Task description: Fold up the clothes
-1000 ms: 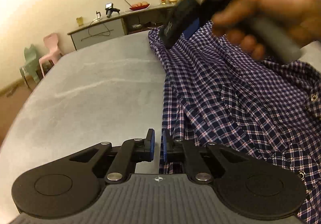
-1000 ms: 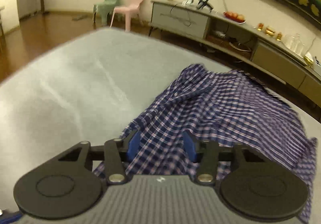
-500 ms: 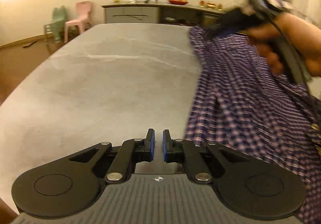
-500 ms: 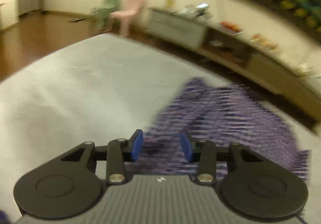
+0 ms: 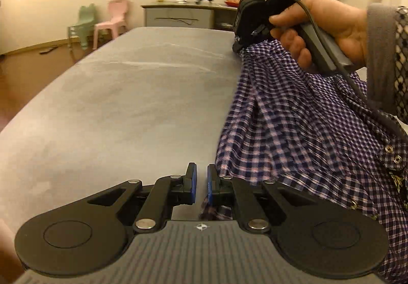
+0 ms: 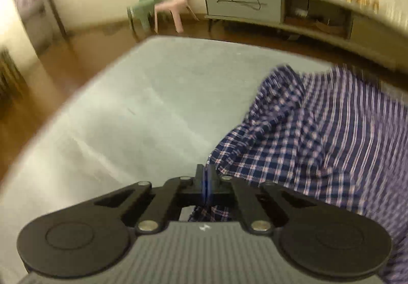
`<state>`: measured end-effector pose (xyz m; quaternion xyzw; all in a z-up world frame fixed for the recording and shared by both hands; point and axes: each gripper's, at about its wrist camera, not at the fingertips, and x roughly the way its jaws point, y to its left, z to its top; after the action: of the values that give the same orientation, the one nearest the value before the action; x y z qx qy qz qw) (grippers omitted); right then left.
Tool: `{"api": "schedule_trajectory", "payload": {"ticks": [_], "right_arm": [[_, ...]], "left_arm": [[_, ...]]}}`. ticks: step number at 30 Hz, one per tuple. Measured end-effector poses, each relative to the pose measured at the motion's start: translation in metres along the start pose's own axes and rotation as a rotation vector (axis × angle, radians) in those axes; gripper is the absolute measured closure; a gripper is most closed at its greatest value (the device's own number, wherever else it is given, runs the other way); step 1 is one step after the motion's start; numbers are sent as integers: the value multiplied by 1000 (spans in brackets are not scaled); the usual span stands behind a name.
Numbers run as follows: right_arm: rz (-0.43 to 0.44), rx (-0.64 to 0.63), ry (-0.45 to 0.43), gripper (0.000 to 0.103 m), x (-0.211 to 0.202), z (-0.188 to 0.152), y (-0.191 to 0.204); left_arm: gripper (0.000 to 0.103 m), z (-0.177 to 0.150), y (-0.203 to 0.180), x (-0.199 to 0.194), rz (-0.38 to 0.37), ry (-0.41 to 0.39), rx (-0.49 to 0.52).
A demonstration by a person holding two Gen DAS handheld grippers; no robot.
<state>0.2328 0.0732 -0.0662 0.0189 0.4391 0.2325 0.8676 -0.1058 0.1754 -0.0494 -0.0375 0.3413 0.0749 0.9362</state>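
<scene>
A blue and white checked shirt (image 5: 301,131) lies on the right part of a grey table (image 5: 122,105). My left gripper (image 5: 201,177) is low over the table at the shirt's near left edge, its jaws a narrow gap apart with cloth beside and under the right finger. My right gripper (image 6: 205,174) is shut on the shirt's (image 6: 318,141) edge. In the left wrist view the right gripper (image 5: 238,48) holds the far edge of the shirt lifted off the table.
A low sideboard (image 6: 255,6) with small items stands against the far wall. A pink chair (image 6: 173,1) and a green chair (image 6: 144,3) stand left of it on the wooden floor. The table's bare surface lies left of the shirt.
My right gripper has closed on the shirt's edge and lifted it. My left gripper has swung left, and its jaws have parted a little.
</scene>
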Motion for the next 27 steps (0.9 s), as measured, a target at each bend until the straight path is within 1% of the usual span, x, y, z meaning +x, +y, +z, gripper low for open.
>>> {"api": "schedule_trajectory", "payload": {"ticks": [2,3,4,5,6,7,8,9,10,12,13,14,15,16,17,18,19,20,21,24,26,27], "right_arm": [[32,50,26,100,16,-1,-11],[49,63,49,93,22,-2,-15],[69,81,51,91,21,-4,-20],[82,102,20,78,8,-5,-23],[94,124,-12,62,-6,-6,-27],[84,113,-57,57,-23,-10,-28],[73,102,-103,58,-41,-14,-30],[44,62,-113,58,-50,-19,-28],[12,14,-101,58,-56,-29,-26],[-70,-71,-22,59,-57,-51,-21],[-137,-100,2,59,-57,-63,-21],[-205,-115,-7,53,-59,-74,-23],[-248,-110,-22,45,-60,-82,-25],[-260,-92,-27,45,-62,-90,-30],[-223,-74,-19,54,-58,-94,-35],[-185,-57,-10,83,-55,-98,-40],[-179,-52,-16,96,-56,-100,-38],[-198,-53,-35,100,-59,-103,-37],[-202,-53,-59,100,-64,-103,-35],[-303,-44,-141,100,-82,-99,-40],[-378,-19,-155,100,-88,-102,-50],[-401,-42,-131,100,-86,-105,-52]], "left_arm": [[95,1,2,-2,13,-1,-12],[95,1,3,-3,19,-1,-18],[95,2,3,-4,25,-1,-24],[95,3,6,-6,31,-11,-33],[95,6,8,-9,32,-25,-34],[95,9,9,-11,29,-42,-28],[95,11,10,-11,29,-54,-23],[95,13,9,-12,21,-55,-15],[95,15,10,-10,9,-44,-19],[95,15,9,-7,-19,-22,-25],[95,15,9,-6,-34,-13,-23],[95,14,7,-7,-36,-13,-15],[95,12,3,-8,-33,-17,1],[95,10,0,-8,-30,-22,19],[95,8,-3,-8,-29,-22,36],[95,7,-4,-6,-28,-14,41],[95,7,-4,-3,-27,-4,43],[94,6,-2,-2,-29,4,27],[94,6,2,0,-31,12,8],[94,6,8,0,20,16,-29],[94,7,10,-1,26,20,-42],[94,8,11,-1,29,22,-47]]}}
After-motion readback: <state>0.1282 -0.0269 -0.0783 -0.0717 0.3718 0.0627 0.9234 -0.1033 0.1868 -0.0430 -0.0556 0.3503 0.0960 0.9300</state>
